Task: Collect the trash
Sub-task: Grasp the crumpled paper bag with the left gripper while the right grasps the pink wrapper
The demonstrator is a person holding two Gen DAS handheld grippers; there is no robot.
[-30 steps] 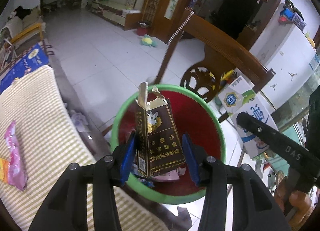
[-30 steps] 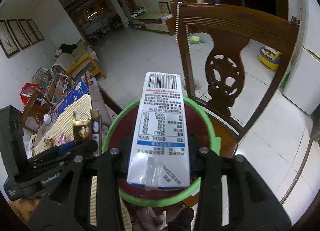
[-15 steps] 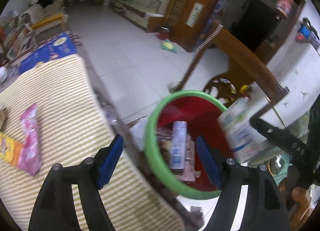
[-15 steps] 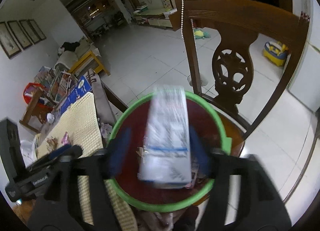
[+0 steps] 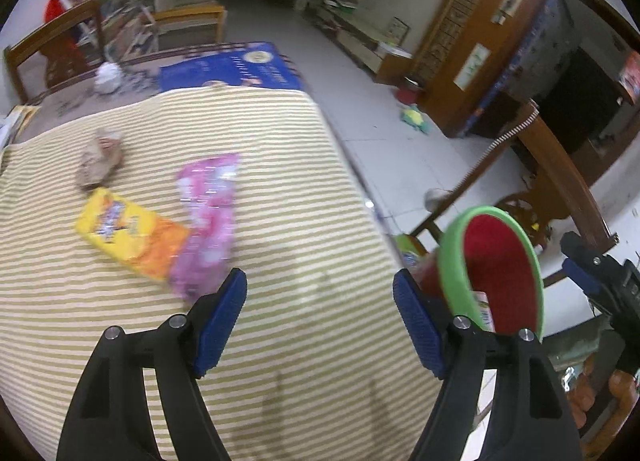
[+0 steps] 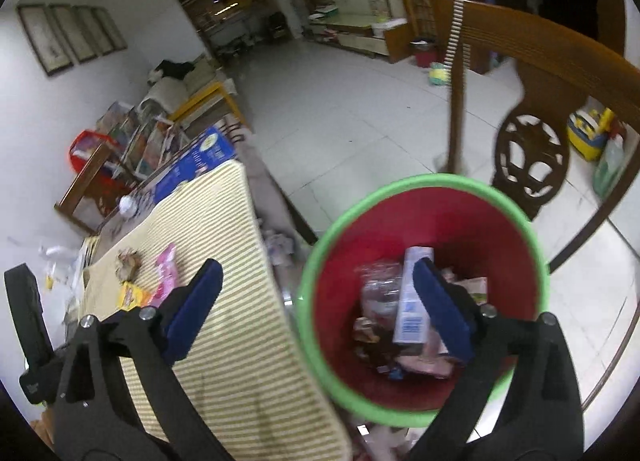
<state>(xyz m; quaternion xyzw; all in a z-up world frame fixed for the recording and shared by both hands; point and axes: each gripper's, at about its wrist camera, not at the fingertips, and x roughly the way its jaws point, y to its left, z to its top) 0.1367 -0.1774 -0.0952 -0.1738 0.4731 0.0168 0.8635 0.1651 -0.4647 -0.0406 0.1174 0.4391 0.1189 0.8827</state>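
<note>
Both grippers, left gripper [image 5: 318,317] and right gripper [image 6: 316,309], have jaws spread with nothing between; right's were just opening. Carton [image 6: 412,301] sits in the bin [image 6: 320,261]. Next grab looks like the pink wrapper [image 5: 208,217], then yellow packet [image 5: 128,233] beyond.

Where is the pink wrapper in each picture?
Left wrist view: the pink wrapper lies left of centre on the striped cloth, touching the yellow packet.
Right wrist view: it is small at the left, on the same cloth.
Shared landmark: the green-rimmed red bin, right of the cloth in both views.
</note>
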